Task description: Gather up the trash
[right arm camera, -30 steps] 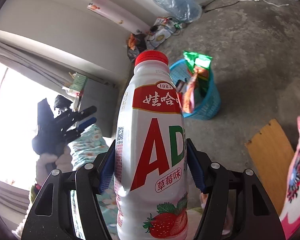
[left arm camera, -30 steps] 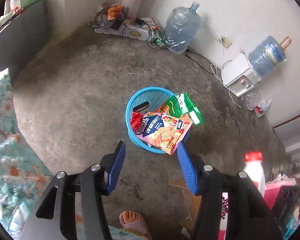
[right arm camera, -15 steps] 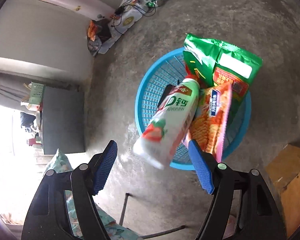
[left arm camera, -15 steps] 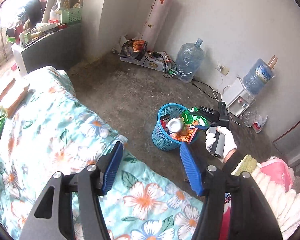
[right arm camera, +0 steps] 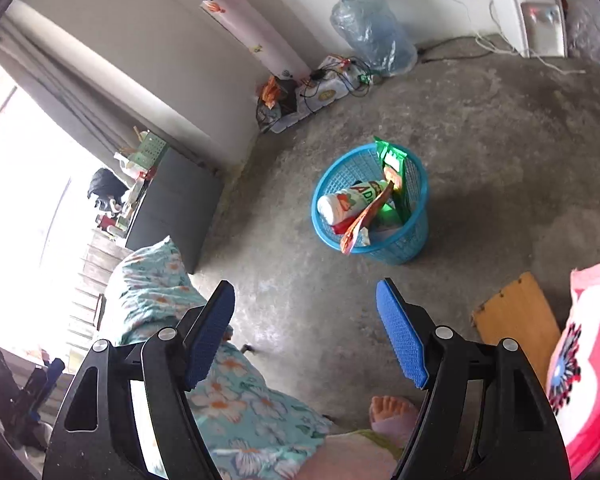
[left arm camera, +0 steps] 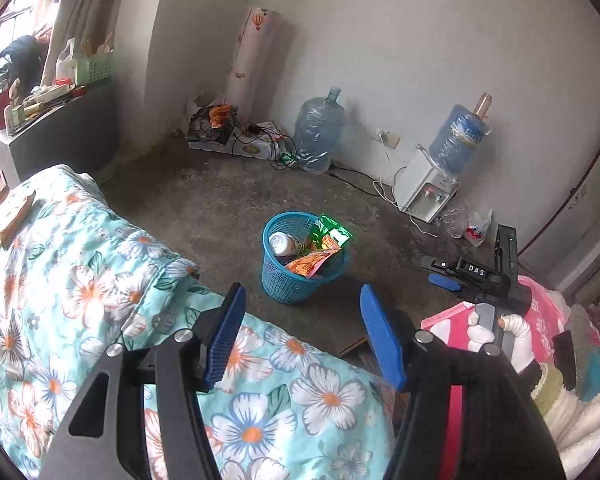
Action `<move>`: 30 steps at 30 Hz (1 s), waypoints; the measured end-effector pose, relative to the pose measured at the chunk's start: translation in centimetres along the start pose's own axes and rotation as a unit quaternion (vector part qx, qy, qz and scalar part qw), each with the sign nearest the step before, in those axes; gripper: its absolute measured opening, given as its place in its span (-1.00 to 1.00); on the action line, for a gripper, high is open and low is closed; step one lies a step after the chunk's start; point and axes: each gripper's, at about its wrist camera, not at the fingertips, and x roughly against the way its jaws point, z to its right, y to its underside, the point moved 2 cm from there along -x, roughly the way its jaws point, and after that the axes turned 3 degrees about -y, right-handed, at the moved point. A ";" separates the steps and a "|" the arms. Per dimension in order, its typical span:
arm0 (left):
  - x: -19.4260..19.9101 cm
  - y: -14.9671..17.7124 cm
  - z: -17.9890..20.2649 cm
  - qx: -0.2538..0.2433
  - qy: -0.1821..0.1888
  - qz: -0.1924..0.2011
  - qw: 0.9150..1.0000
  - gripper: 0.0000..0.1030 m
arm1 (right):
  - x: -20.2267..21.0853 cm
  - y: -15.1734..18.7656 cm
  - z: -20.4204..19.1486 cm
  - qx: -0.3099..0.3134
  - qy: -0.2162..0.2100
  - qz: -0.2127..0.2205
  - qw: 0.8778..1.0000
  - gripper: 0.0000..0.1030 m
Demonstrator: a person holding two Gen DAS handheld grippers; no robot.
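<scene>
Both the left tongs (left arm camera: 300, 330) and the right tongs (right arm camera: 305, 328) hang spread and empty, while the bottle (right arm camera: 346, 202) lies slanted atop wrappers in the blue basket (right arm camera: 414, 236), so it might roll out if bumped.

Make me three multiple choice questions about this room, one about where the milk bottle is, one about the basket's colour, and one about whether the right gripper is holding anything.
1. Where is the white milk bottle?
A. on the bed
B. in the basket
C. on the floor

2. What colour is the basket?
A. blue
B. red
C. black

3. What is the right gripper doing?
A. clamping the bottle
B. gripping a snack bag
C. open, holding nothing

Answers: 1 B, the bottle lies tilted among the snack bags inside the rim. 2 A, its mesh wall is blue. 3 C, only bare floor shows between its pads.
</scene>
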 end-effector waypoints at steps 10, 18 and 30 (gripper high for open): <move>5.0 3.9 7.5 -0.064 0.020 0.015 0.998 0.27 | 9.2 9.4 -8.4 0.155 0.014 0.061 0.986 0.63; 7.7 6.8 10.1 -0.081 -0.001 0.035 0.996 0.52 | 14.6 15.2 -10.1 0.230 0.044 0.095 0.968 0.84; 12.7 9.0 11.1 -0.017 -0.083 0.120 0.989 0.89 | 16.1 17.0 -12.5 0.324 0.061 0.134 0.935 0.84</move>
